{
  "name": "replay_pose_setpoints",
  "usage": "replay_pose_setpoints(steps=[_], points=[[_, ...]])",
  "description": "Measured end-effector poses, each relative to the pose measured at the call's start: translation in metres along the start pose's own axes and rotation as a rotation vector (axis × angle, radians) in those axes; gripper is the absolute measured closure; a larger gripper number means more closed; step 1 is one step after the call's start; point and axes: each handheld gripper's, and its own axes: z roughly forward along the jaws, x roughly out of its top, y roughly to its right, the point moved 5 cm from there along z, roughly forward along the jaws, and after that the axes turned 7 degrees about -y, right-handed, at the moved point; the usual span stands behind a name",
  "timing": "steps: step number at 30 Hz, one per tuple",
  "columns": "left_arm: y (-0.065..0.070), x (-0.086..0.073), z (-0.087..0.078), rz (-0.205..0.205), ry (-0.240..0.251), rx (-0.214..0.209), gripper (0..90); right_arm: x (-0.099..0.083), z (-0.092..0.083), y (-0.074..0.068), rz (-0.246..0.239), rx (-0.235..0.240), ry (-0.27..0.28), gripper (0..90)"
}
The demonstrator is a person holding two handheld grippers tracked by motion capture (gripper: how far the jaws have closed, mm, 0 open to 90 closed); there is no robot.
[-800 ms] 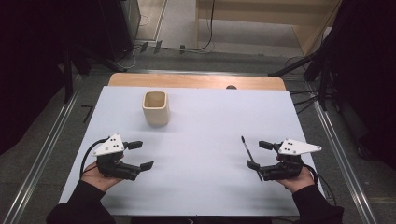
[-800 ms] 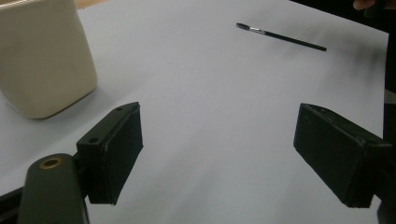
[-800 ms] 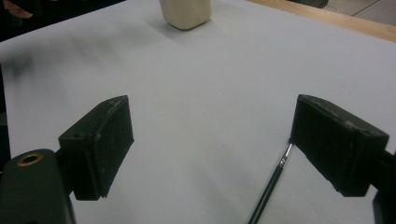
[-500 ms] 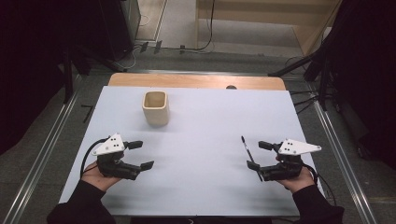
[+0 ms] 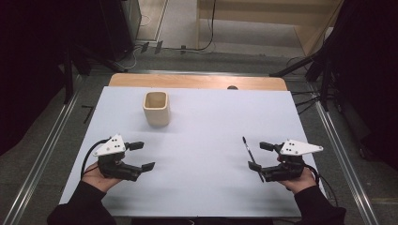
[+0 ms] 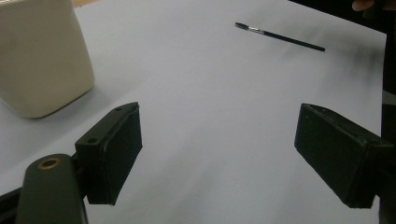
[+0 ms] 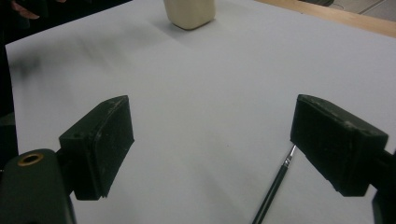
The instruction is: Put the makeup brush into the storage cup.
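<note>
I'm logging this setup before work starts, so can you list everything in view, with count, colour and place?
Cup: one, cream, upright on the far left part of the sheet.
Paintbrush: one, thin and black, lying flat on the sheet beside the right gripper.
Sheet: one, white, covering most of the table.
Table: one, wooden, a bare strip showing at the far edge.
Left gripper: one, black with a grey plate, near left, jaws open, holding nothing.
Right gripper: one, black with a grey plate, near right, jaws open, holding nothing.
Hands: two, in dark sleeves, at the near edge.
</note>
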Motion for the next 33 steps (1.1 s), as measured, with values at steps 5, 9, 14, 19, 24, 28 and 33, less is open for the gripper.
replay_pose_setpoints(steps=[5, 9, 14, 19, 24, 28, 33], points=[[0.0002, 0.0002, -0.0004, 0.002, 0.000, 0.000, 15.8, -0.0002, -0.0001, 0.0003, 0.000, -0.001, -0.001, 14.3], [0.0004, 0.0002, -0.0002, 0.001, 0.000, -0.002, 15.8, -0.0001, -0.0001, 0.0004, 0.000, -0.002, -0.001, 14.3], [0.0002, 0.0001, 0.0002, -0.002, 0.001, -0.001, 15.8, -0.0004, 0.0000, 0.0011, 0.006, -0.003, -0.005, 14.4], [0.0001, 0.0001, 0.0004, -0.004, 0.000, -0.001, 15.8, -0.0008, -0.0005, 0.0017, 0.017, -0.009, -0.009, 14.4], [-0.0002, 0.0001, 0.0002, -0.005, 0.000, 0.002, 15.8, -0.0003, -0.0015, 0.0038, 0.022, -0.019, 0.002, 14.5], [-0.0010, 0.0006, -0.0001, -0.008, 0.003, 0.006, 15.8, -0.0005, -0.0021, 0.0058, 0.035, -0.028, 0.004, 14.3], [0.0000, -0.0003, 0.0004, -0.008, -0.006, 0.005, 15.8, -0.0011, -0.0035, 0.0095, 0.034, -0.085, 0.002, 14.4]])
